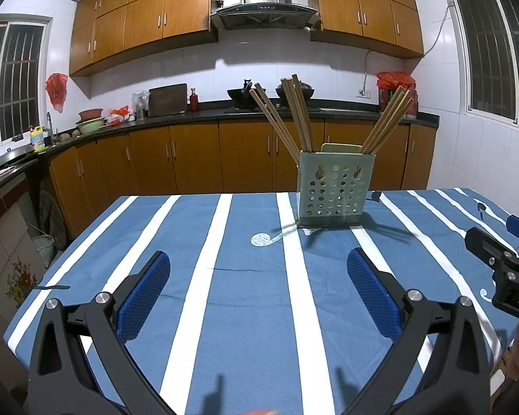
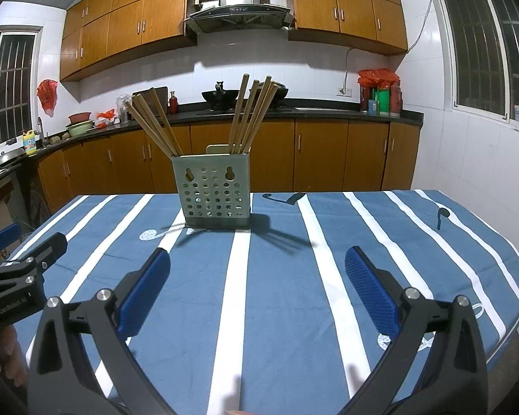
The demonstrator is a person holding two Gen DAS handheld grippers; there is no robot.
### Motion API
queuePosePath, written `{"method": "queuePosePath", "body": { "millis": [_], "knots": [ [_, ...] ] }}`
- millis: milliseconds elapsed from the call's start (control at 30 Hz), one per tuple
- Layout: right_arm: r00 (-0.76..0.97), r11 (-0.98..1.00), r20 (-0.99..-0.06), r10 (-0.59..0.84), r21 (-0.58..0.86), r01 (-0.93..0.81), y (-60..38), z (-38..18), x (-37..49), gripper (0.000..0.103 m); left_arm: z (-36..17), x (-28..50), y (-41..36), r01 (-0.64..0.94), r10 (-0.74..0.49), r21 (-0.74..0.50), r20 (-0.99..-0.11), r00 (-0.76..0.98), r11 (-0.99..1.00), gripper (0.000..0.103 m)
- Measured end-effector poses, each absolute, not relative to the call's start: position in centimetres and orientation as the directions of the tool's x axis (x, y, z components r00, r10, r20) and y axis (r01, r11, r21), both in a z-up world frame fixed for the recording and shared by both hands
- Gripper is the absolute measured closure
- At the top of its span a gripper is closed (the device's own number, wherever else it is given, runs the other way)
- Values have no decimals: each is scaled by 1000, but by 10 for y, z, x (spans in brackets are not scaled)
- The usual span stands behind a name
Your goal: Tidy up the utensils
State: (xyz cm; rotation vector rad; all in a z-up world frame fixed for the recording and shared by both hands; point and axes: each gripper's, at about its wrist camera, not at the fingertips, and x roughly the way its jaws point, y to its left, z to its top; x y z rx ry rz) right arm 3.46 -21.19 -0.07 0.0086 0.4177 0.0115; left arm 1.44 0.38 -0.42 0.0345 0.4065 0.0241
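A pale grey-green perforated plastic utensil holder (image 1: pixel 334 186) is seen right of centre in the left wrist view and just left of centre in the right wrist view, standing upright on a table covered with a blue cloth with white stripes (image 1: pixel 225 276). Long light-brown wooden chopsticks (image 1: pixel 296 114) are held in it, fanned into bunches that lean outward: three bunches are made out in the left wrist view, two in the right wrist view. A pale flat piece (image 1: pixel 340 148) is glimpsed at the rear rim; what it is cannot be told. The left gripper (image 1: pixel 259 288) is held low over the cloth in the lower part of its frame, its blue ribbed pads (image 1: pixel 145 294) spread wide apart with nothing between them. The right gripper (image 2: pixel 257 288) is held likewise, its blue pads (image 2: pixel 370 292) wide apart and empty; it also appears at the right edge of the left wrist view. Both are kept well apart from the holder. The chopsticks are judged to be light, stiff and smooth, so slipping or rolling between the pads can be expected; a hold across the upper shaft, above the rim where the sticks are exposed, is judged best, with few sticks taken at once. The holder is judged light and hollow and may be tipped by a sideways pull, so it would be better steadied at its side walls.
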Motion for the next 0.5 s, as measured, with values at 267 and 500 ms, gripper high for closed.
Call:
{"method": "queuePosePath", "body": {
  "millis": [267,500],
  "knots": [
    [913,1000,-408,15,12,-11,-212,-3,34,4,-6,14,3,-16,30,38,-396,918,999,2],
    [911,1000,-412,18,17,-12,-212,-6,34,4,-6,14,3,-16,30,37,-396,918,999,2]
  ]
}}
